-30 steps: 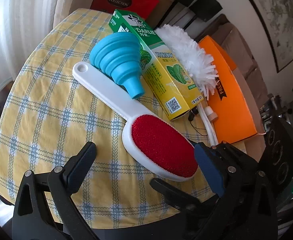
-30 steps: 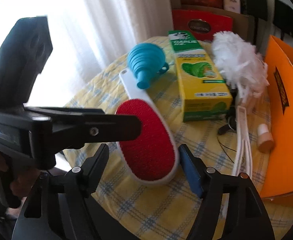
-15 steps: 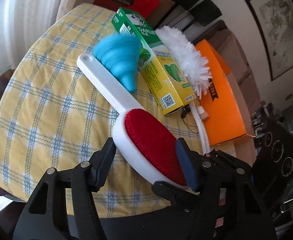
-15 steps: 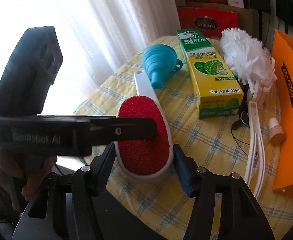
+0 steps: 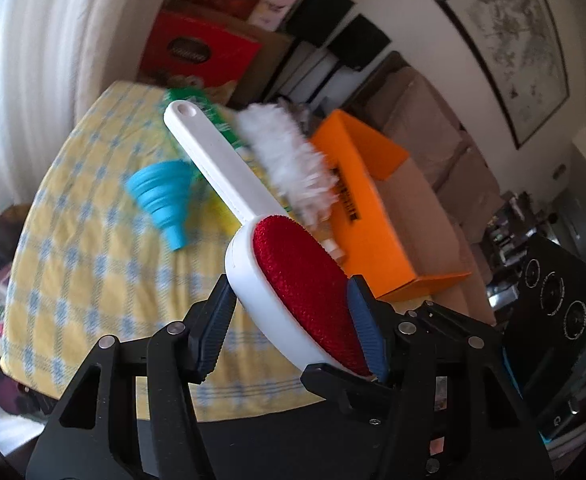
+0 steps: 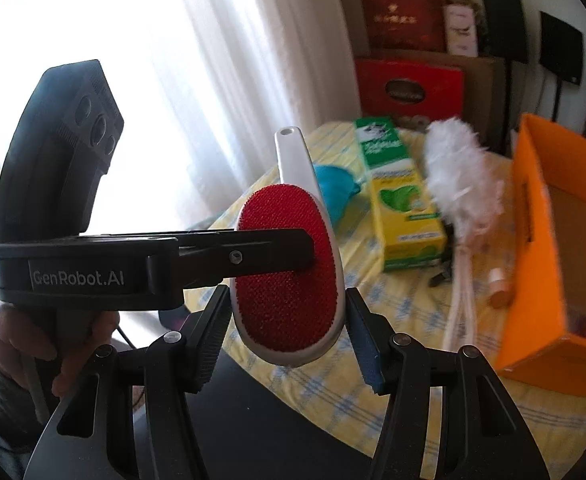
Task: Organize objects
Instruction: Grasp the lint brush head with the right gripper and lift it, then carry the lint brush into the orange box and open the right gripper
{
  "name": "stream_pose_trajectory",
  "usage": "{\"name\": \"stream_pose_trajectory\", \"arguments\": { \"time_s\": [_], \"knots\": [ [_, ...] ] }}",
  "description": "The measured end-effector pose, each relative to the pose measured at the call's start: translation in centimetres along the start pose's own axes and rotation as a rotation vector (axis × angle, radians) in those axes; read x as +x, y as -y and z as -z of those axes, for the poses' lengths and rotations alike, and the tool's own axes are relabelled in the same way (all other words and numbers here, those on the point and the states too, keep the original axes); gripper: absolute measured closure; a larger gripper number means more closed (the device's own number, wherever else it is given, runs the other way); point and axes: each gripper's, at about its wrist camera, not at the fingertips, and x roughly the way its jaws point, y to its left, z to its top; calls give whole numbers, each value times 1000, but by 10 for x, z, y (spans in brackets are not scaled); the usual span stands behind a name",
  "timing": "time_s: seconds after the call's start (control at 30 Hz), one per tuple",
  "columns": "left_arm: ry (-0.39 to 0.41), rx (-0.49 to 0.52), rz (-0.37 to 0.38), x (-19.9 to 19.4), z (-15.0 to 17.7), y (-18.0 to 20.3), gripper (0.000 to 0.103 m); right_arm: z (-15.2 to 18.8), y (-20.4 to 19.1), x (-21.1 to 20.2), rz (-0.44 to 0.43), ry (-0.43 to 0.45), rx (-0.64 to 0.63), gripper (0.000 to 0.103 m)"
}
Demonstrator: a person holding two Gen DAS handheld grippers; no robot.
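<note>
A lint brush [image 5: 305,292] with a red pad and a white handle hangs above the yellow checked table [image 5: 93,260], handle pointing away. My left gripper [image 5: 291,304] has the brush head between its jaws, which are closing, and both pads press on its sides. In the right wrist view the brush [image 6: 289,280] also sits in my right gripper [image 6: 287,312], shut on the head's two edges. One of the left gripper's fingers [image 6: 253,254] lies across the red pad from the left. A hand [image 6: 13,336] holds that left gripper.
On the table lie a blue funnel [image 5: 161,200], a green and yellow carton [image 6: 401,196] and a white fluffy duster [image 6: 461,172]. An open orange box [image 6: 541,240] stands at the right. Red boxes [image 6: 409,88] and a curtain stand behind the table.
Both grippers closed on the brush head and lifted it off the cloth. The blue funnel, which leaned on the handle, now lies on the table to its left.
</note>
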Motion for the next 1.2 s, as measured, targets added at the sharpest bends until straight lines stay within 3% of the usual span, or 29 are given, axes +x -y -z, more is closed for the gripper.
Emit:
{"name": "stream_pose_trajectory", "arguments": {
  "time_s": [0.3,0.6,1.07,1.2],
  "knots": [
    [-31,126,70,31,-23,74,50,-6,46,-50,108,47,96,44],
    [-118,244,136,90,-41,160,52,-8,109,-90,252,81,202,44],
    [-303,323,172,191,-51,236,53,16,211,-132,368,82,409,44],
    [-323,326,162,211,-53,248,53,22,233,-134,392,76,456,44]
  ]
}}
